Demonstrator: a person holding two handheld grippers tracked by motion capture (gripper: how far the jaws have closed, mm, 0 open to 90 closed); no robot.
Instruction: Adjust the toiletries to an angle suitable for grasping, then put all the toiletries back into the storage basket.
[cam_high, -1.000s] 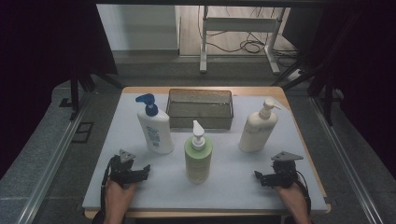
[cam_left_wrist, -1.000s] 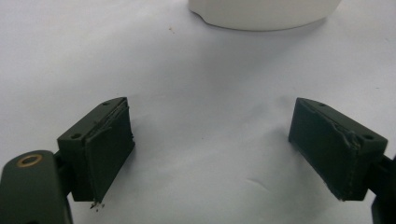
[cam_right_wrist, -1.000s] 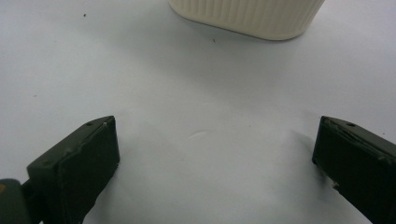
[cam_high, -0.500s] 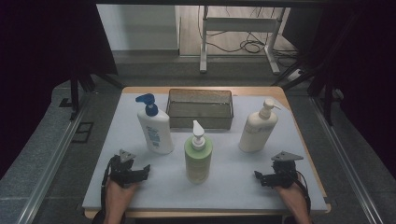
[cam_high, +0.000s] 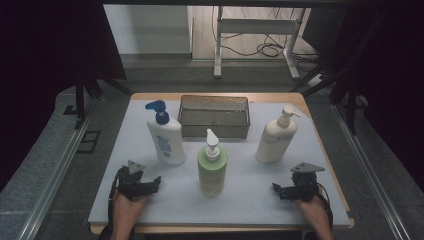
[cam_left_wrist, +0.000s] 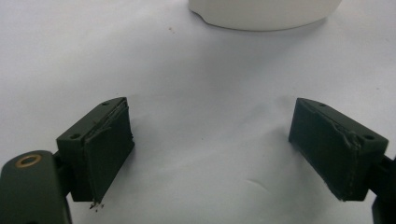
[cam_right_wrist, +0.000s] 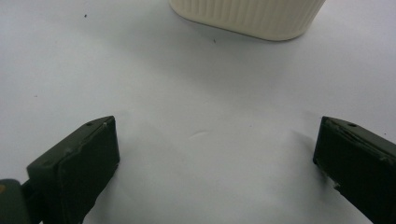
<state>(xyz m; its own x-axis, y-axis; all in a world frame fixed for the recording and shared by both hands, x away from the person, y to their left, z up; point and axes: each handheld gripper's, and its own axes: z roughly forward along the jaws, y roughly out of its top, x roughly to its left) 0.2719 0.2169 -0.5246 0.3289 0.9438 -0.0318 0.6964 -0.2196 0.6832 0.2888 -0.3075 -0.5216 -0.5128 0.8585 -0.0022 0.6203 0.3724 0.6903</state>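
Standing apart, cream bottle (cam_high: 275, 141) ahead of right gripper (cam_high: 281, 190), seemingly unheld

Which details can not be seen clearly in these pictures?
- White bottle with blue pump: label print too small to read in the high view.
- Its base in the left gripper view: the top edge cuts off everything above.
- Cream bottle in the right gripper view: likewise cut off at the top edge.
- Grey bin: inside dim in the high view; contents cannot be told.
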